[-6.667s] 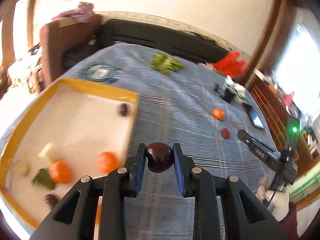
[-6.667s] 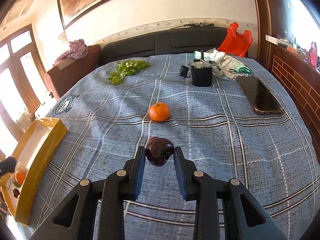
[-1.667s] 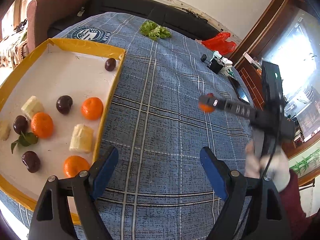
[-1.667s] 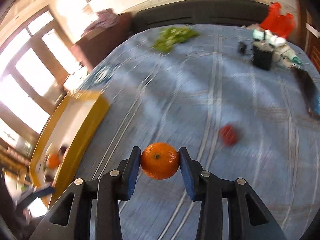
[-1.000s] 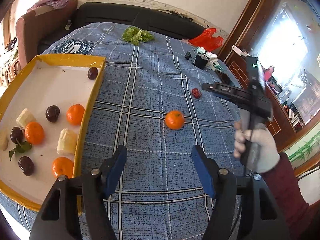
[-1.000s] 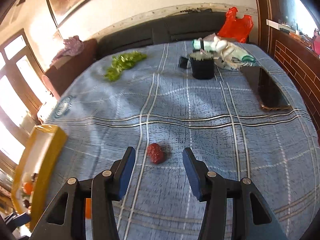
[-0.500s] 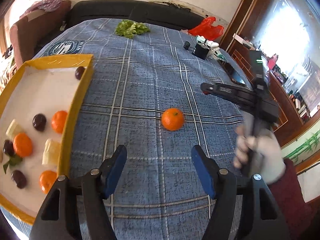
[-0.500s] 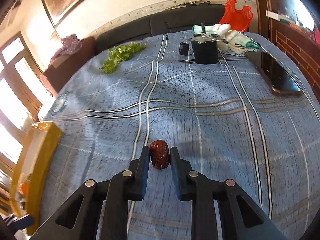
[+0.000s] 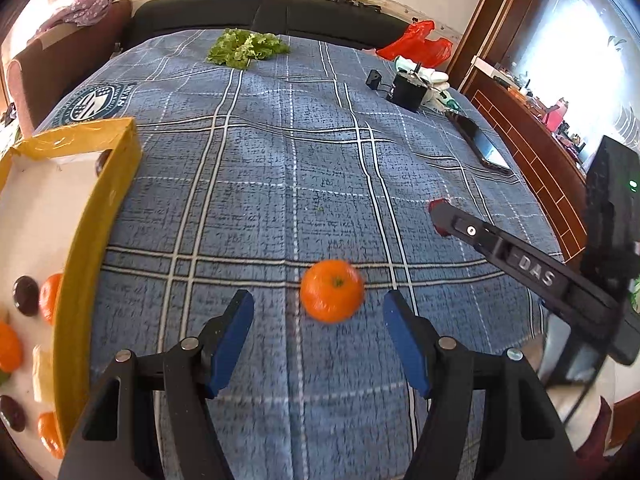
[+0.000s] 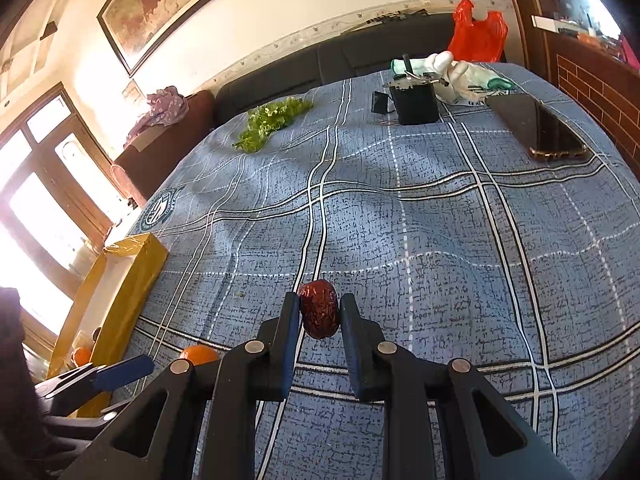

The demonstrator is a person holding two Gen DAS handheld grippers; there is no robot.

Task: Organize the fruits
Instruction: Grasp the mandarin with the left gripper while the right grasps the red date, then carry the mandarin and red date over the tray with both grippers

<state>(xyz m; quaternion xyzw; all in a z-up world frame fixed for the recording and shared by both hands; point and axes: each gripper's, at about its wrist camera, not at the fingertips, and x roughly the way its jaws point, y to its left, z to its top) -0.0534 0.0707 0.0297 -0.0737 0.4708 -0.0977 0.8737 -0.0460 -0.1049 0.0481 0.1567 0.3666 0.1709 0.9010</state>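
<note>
An orange tangerine [image 9: 331,296] lies on the blue checked cloth, between and just ahead of the blue pads of my open left gripper [image 9: 318,330]. It also shows in the right wrist view [image 10: 199,354], partly hidden by my finger. My right gripper [image 10: 319,316] is shut on a wrinkled red date [image 10: 319,313], low over the cloth. In the left wrist view the right gripper [image 9: 440,216] hides most of the date. The yellow-rimmed tray [image 9: 96,216] at the left holds several tangerines, dark fruits and pale pieces.
At the far side of the table lie green lettuce [image 9: 246,48], a black box [image 9: 408,88], a red bag [image 9: 416,46], white cloths [image 10: 460,74] and a phone [image 10: 540,128]. A dark sofa runs behind. A brick-faced ledge stands at the right.
My left gripper has moved forward and lower toward the tangerine, which now sits between its pads. My right gripper stays shut on the date, slightly higher off the cloth.
</note>
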